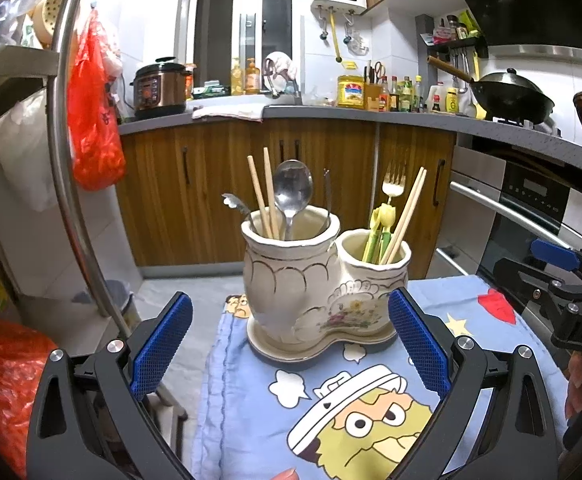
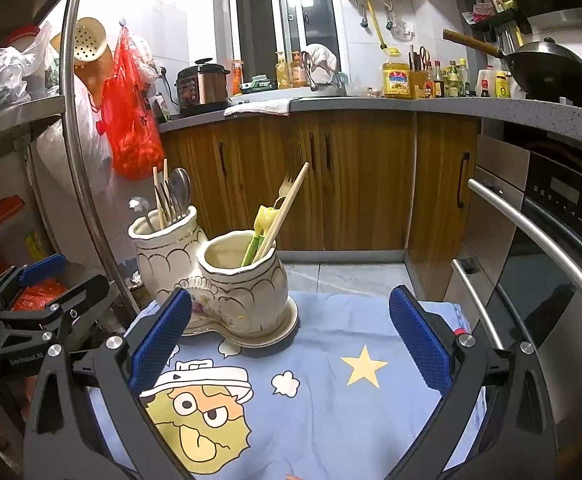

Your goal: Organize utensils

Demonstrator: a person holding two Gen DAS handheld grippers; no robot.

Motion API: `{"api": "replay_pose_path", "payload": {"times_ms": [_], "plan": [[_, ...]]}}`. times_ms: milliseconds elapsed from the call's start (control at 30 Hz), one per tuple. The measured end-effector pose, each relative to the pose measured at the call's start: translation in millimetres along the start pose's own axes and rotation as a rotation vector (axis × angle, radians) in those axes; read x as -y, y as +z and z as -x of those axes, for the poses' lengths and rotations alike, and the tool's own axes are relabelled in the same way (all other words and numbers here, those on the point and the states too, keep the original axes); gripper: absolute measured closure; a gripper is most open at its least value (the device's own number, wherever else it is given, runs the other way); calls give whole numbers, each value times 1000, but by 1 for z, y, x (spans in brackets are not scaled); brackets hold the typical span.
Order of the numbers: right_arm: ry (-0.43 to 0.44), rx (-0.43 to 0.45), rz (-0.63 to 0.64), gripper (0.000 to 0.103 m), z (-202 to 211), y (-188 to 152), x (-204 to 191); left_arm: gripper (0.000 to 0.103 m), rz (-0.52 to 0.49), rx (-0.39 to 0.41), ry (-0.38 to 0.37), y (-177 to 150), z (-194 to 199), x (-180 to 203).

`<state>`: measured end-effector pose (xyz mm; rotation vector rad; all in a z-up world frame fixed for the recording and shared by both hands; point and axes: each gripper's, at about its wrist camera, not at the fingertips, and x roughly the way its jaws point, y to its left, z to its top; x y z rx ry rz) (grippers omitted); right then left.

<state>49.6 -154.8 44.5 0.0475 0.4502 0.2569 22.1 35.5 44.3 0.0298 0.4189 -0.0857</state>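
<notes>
**Twin-pot utensil holder on the cartoon cloth, both claws empty**

The cream ceramic twin-pot utensil holder [image 1: 315, 276] [image 2: 215, 280], glazed, scalloped with gilt lines and a painted flower spray, stands on its own oval base on the light-blue cartoon-print cloth [image 1: 251, 400] [image 2: 331, 380]. I see a taller pot joined to a shorter one. The taller pot carries a pair of pale wooden chopsticks [image 1: 265, 192], a polished steel spoon [image 1: 292, 190] bowl-up, and two more thin metal handles. The shorter pot carries a gold-toned fork [image 1: 393, 182], a yellow-green plastic utensil [image 1: 379, 226] and a second pair of wooden chopsticks [image 1: 405, 216] leaning right.

My left gripper [image 1: 291, 344] is spread wide, its blue ribbed pads either side of the holder's base in view, gripping nothing; whether they touch it I cannot tell. My right gripper [image 2: 291, 340] is equally wide and empty, the holder just ahead towards its left pad.
</notes>
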Motion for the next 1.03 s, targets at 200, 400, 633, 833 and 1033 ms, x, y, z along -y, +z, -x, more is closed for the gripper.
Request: {"api": "replay_pose_path", "payload": {"times_ms": [200,400,633,833,1033], "plan": [[-8,3,-5,5,5,1,0,6,4,-2,-2,1,4,-1],[-11,11,2,5,9,1,-3,6,2,4,-2,1,6,-1],[-12,13,4,5,11,2,-3,6,3,6,3,2,11,-3],[-11,13,2,5,14,1,-3,6,3,-2,17,2,14,-3],[-11,3,-2,5,15,-1,-6,6,22,-17,-2,0,11,-7]]}}
